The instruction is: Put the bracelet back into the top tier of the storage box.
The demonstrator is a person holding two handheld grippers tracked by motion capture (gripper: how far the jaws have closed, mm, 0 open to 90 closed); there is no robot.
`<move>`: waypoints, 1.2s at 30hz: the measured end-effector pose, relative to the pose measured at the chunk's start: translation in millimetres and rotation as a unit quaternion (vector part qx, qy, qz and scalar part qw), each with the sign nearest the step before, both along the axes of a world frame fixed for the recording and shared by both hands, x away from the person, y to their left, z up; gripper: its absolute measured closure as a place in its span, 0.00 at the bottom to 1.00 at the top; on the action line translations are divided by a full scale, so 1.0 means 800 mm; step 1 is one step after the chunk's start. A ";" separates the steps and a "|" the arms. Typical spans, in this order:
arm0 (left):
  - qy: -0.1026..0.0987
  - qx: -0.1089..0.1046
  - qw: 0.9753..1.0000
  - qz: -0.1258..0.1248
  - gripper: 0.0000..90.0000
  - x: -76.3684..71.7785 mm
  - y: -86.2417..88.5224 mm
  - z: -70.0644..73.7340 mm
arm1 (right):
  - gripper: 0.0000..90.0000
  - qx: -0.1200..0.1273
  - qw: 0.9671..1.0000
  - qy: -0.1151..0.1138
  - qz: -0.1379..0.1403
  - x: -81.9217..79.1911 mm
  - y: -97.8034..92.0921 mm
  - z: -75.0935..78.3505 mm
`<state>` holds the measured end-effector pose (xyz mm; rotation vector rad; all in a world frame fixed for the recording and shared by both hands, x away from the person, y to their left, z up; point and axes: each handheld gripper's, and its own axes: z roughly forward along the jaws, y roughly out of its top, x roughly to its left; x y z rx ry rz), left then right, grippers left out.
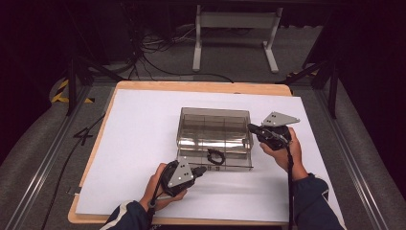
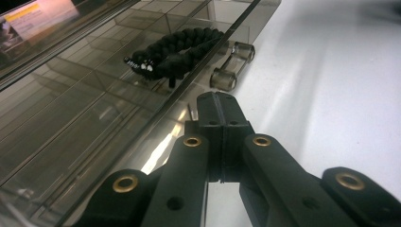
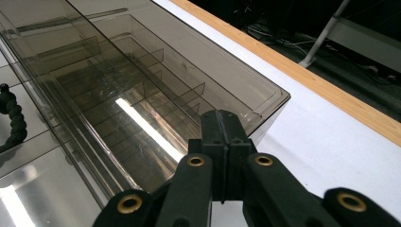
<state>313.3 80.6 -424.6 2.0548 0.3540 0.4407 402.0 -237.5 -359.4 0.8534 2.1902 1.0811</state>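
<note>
The smoky clear plastic organiser box (image 1: pixel 214 129) shone glossy; the braided black cord bracelet (image 2: pixel 177 51) looked rough, the white paper sheet (image 1: pixel 143 139) matt over wood (image 1: pixel 201 86).

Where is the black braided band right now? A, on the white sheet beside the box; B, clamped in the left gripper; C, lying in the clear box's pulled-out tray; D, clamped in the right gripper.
C: the black braided band lies in the pulled-out tray of the clear box, and both grippers' jaws are shut on nothing.

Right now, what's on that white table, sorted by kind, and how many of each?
Clear smoky plastic organizer box: 1
Black braided bracelet: 1
Hand-held claw tools: 2, the left claw and the right claw, both closed
Total: 4
</note>
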 end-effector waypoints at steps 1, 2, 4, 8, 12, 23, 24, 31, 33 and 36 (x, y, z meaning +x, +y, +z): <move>0.002 -0.002 1.000 -0.001 1.00 0.001 -0.002 -0.001 | 1.00 0.002 1.000 0.000 0.000 0.000 0.000 0.000; 0.002 -0.002 1.000 -0.001 1.00 0.001 -0.002 -0.001 | 1.00 0.002 1.000 0.000 0.000 0.000 0.000 0.000; 0.005 -0.001 1.000 -0.002 1.00 0.002 -0.002 -0.001 | 1.00 0.008 1.000 0.000 -0.001 0.000 -0.001 -0.001; 0.004 -0.002 1.000 -0.003 1.00 0.003 -0.003 -0.001 | 1.00 0.008 1.000 -0.001 -0.002 -0.001 -0.001 -0.002; 0.004 -0.002 1.000 -0.001 1.00 0.004 -0.003 0.000 | 1.00 0.001 1.000 -0.002 -0.002 -0.001 0.000 -0.001; 0.003 -0.004 1.000 0.005 1.00 0.014 -0.006 0.000 | 1.00 0.001 1.000 -0.003 -0.004 -0.002 0.001 -0.001; 0.003 -0.005 1.000 0.006 1.00 0.015 -0.006 0.000 | 1.00 0.000 1.000 -0.004 -0.004 -0.002 0.001 -0.001; 0.002 -0.006 1.000 0.011 1.00 0.021 -0.008 0.001 | 1.00 0.000 1.000 -0.004 -0.004 -0.002 0.001 -0.001; 0.001 -0.006 1.000 0.011 1.00 0.022 -0.008 0.001 | 1.00 -0.002 1.000 -0.005 -0.005 -0.002 0.002 -0.001; 0.001 -0.006 1.000 0.012 1.00 0.026 -0.009 0.001 | 1.00 -0.004 1.000 -0.005 -0.005 -0.002 0.002 -0.001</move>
